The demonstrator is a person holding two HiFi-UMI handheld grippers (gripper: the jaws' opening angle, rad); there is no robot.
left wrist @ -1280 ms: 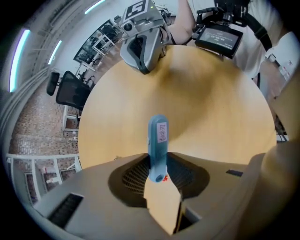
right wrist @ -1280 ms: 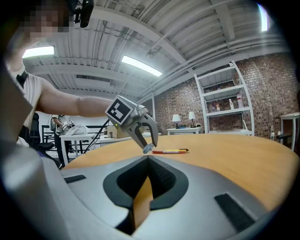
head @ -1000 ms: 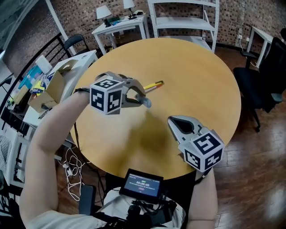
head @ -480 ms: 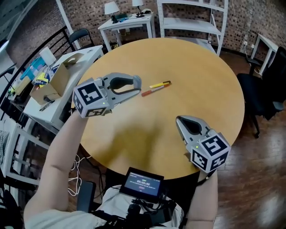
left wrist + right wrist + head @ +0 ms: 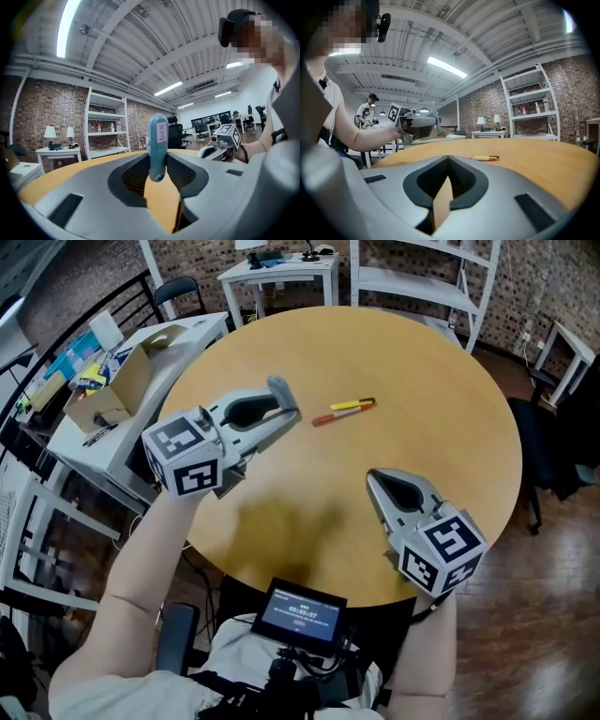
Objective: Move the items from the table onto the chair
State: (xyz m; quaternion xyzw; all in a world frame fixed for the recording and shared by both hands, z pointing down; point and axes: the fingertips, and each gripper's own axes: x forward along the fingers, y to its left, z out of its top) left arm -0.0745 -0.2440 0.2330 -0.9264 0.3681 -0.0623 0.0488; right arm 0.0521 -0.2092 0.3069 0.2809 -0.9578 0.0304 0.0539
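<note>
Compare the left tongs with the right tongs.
The left tongs are clamped on a blue pen that stands upright between them; the right tongs are shut and empty. In the head view the left tongs reach farther across the round table than the right tongs, which are near its front edge. Both are grey.

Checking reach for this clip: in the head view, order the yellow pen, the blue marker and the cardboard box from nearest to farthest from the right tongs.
From the right tongs:
1. The yellow pen, just ahead on the table.
2. The blue marker, gripped in the left tongs, farther left.
3. The cardboard box, on the white desk past the table's left edge.
</note>
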